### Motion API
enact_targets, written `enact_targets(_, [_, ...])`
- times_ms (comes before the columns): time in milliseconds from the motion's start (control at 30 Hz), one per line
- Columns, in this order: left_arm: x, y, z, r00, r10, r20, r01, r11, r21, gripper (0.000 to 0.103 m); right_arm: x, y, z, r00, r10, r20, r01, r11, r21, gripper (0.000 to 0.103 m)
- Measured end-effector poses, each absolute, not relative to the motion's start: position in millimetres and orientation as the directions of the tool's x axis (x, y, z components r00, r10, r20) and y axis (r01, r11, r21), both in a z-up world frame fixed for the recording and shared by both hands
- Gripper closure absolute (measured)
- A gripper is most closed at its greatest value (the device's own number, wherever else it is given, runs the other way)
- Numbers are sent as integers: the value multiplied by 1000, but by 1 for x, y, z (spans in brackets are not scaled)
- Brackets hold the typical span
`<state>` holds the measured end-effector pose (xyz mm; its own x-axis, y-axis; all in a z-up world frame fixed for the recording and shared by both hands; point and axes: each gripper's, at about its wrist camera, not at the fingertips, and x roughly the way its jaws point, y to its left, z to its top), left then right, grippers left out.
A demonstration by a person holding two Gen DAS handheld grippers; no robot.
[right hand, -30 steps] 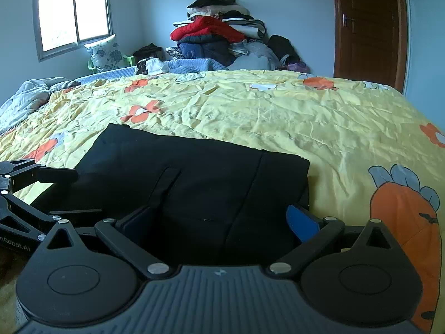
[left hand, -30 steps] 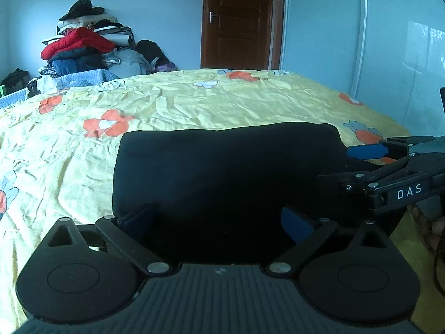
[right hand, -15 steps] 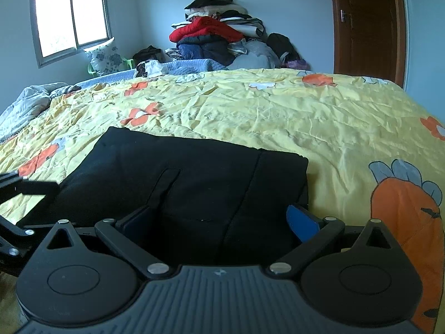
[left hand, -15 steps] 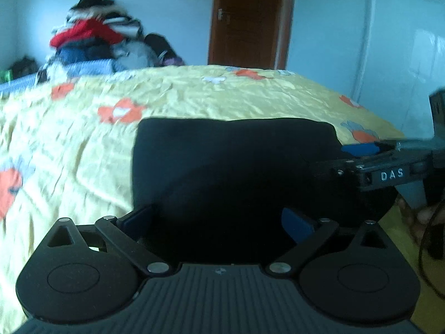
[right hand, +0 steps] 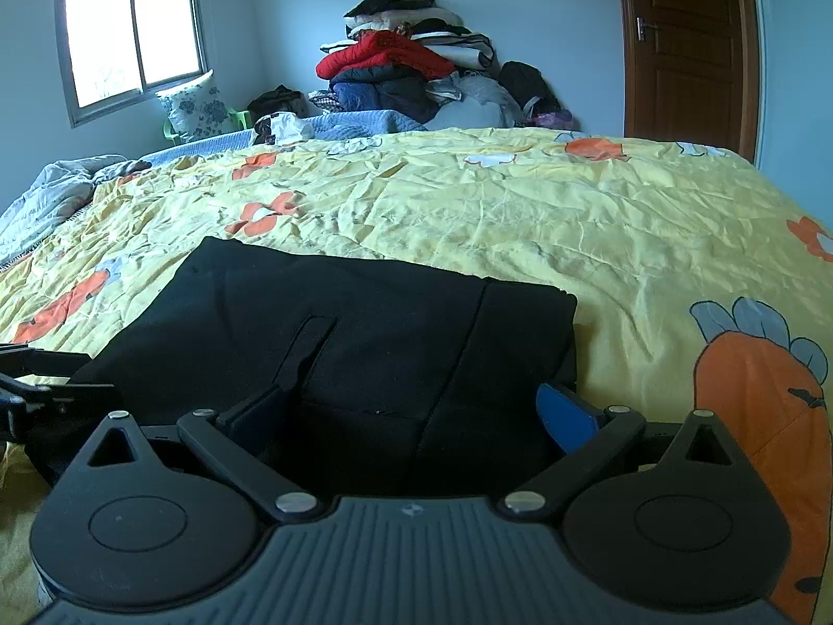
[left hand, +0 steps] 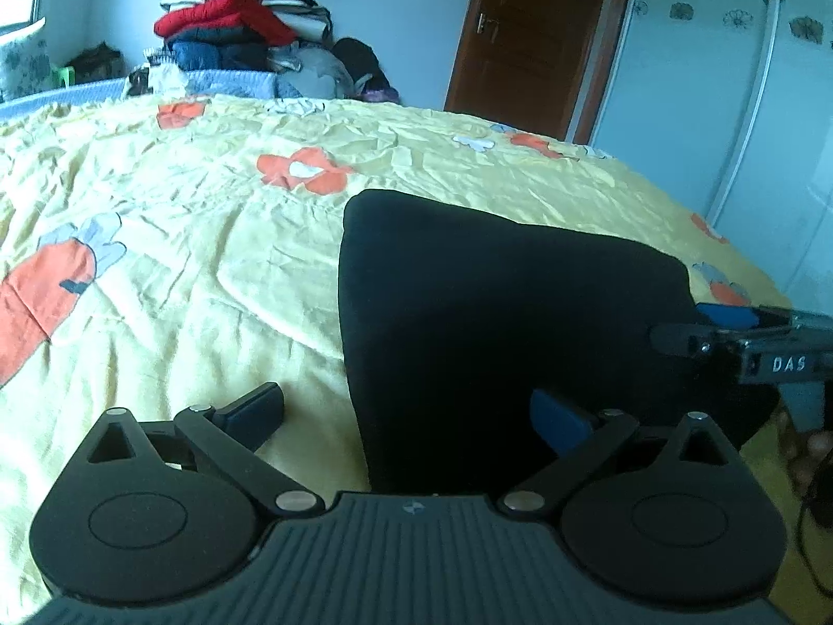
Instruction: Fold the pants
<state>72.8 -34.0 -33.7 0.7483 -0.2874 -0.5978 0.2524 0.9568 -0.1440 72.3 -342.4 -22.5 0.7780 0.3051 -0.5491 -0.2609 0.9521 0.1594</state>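
Left gripper (left hand: pixel 408 414) swung left; folded pants (right hand: pixel 354 344) lie crosswise.

My pants (right hand: pixel 385 344) are showing as matt black cloth, smooth and soft-looking, with faint seams. The bedspread (right hand: pixel 572 219) under them is looking like thin yellow printed cloth, finely crinkled all over. My right gripper (right hand: pixel 411 416) is presenting matt black plastic with a ribbed housing, shiny metal pivot pins and blue pads (right hand: pixel 565 414) of dull finish. The door (right hand: pixel 687 47) is gleaming like varnished brown wood.
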Motion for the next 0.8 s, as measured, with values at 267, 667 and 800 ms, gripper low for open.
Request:
enact_targets(267, [73, -34, -36, 753, -285, -593, 254, 957, -138, 0, 72, -342, -22, 778, 304, -550, -260, 952, 159, 0])
enact_targets(667, [74, -35, -37, 752, -290, -592, 261, 956, -136, 0, 71, -341, -23, 780, 292, -553, -249, 956, 154, 0])
enact_targets(800, [74, -36, -36, 751, -289, -593, 261, 956, -136, 0, 71, -341, -23, 781, 286, -555, -244, 958, 150, 0])
